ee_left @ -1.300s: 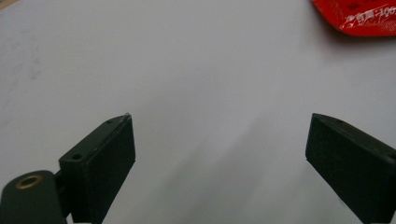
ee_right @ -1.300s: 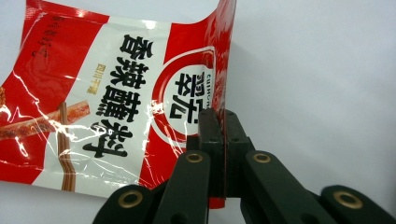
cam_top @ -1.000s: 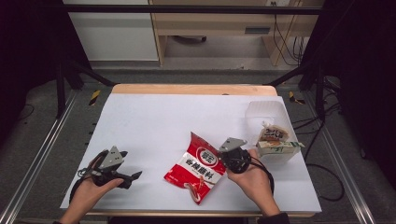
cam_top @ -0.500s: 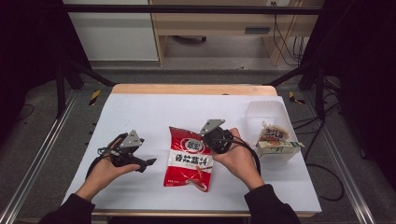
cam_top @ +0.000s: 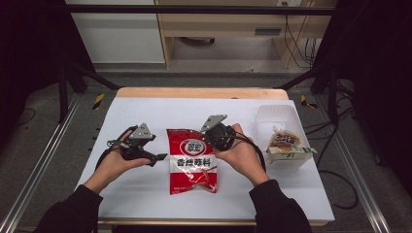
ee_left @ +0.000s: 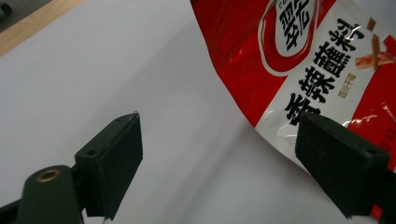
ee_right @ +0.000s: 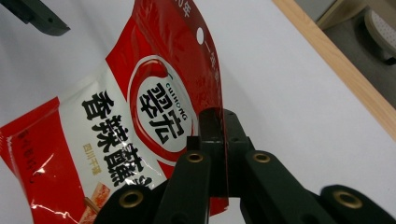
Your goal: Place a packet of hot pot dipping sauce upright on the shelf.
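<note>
Red-white glossy packet (cam_top: pixel 192 161) lies lengthwise toward me; right claw (cam_top: pixel 210 137) pinches its top edge, left claw (cam_top: pixel 156 157) gaping, closing slightly.

Table (cam_top: pixel 145 194) brightly lit from above; surroundings dark; glare on red packet (ee_right: pixel 154 107); near tool parts soft-focused.

Packet (cam_top: pixel 191 158) red, white band, black lettering; tongs (ee_left: pixel 219 172) black.

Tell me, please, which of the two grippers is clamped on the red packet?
The right gripper: its jaws pinch the red packet by its edge. The left gripper stands open beside it, gripping nothing.
</note>
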A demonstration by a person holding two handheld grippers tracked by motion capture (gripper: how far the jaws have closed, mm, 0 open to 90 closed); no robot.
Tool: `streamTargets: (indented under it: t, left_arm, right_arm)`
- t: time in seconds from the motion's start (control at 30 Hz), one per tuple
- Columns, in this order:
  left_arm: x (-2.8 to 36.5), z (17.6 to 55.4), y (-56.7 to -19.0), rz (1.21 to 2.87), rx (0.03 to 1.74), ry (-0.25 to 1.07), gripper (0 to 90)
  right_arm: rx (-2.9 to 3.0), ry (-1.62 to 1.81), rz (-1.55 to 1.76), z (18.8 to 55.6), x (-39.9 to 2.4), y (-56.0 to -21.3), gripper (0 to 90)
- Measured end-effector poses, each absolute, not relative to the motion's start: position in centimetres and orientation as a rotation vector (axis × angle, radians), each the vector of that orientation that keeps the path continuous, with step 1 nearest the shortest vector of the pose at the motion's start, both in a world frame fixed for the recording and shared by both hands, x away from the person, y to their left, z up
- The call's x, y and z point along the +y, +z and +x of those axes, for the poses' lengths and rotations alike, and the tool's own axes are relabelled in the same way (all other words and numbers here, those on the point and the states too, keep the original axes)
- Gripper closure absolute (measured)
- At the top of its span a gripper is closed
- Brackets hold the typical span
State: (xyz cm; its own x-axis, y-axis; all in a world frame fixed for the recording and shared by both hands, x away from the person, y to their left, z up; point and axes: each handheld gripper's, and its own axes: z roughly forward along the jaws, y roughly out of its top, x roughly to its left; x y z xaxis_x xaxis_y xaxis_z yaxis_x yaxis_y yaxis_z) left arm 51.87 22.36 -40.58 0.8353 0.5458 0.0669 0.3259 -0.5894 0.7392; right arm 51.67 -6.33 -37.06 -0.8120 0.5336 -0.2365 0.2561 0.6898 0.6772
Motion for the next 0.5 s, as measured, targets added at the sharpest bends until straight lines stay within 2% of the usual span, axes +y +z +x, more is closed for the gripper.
streamTargets:
  t: [0.17,0.5]
  left_arm:
    - [22.4,51.4,-39.0,2.248,0.632,0.378,21.2]
    - [21.5,49.9,-37.6,2.238,0.580,0.416,27.6]
  right_arm:
    - [2.461,0.924,0.550,50.9,-6.0,-36.0,90.0]
    - [2.413,0.948,0.513,48.3,-6.3,-35.2,90.0]
